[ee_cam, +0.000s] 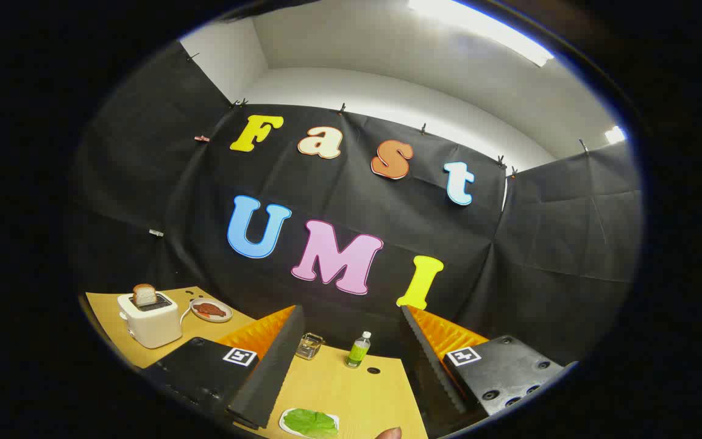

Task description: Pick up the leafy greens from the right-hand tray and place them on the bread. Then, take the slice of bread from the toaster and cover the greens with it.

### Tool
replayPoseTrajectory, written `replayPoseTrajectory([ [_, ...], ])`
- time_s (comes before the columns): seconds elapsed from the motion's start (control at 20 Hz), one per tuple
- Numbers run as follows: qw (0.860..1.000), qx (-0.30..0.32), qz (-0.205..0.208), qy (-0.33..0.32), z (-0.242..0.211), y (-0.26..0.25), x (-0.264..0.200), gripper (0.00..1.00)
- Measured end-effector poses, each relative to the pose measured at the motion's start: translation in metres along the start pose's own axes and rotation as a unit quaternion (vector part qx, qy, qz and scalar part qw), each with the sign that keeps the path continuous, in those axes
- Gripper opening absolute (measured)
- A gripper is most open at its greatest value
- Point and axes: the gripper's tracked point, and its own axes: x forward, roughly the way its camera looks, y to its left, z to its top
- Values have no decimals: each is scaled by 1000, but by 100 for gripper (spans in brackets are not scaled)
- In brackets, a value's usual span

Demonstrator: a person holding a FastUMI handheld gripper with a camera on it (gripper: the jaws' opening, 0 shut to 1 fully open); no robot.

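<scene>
the claw point(345, 360) hangs above the desk point(351, 390) with its 2 fingers spread wide apart and nothing between them but bare wood. the leafy greens point(311, 422) lie flat on a small white tray point(284, 419), below the fingertips and closer to the left finger than the right, so the claw sits above and slightly beyond them. the leaf's long axis runs roughly across the gap between the fingers, which suits a pinch from above once the claw tilts down and draws back toward the tray. beyond the tray, a small green bottle point(358, 350) and a clear glass point(309, 346) stand near the desk's far edge. well off to the left of the tray, a white toaster point(150, 320) holds 1 slice of bread point(144, 294) upright in its slot, with a plate point(211, 310) just beside it carrying something reddish brown. a fingertip point(389, 433) pokes in just right of the tray
</scene>
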Motion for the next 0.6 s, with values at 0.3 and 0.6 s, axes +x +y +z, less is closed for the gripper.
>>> replayPoseTrajectory([
  [0.3, 1000, 12, 6, -5, 4, 3, -1, 97],
  [0.6, 1000, 16, 1, 4, 0, 2, -4, 97],
])
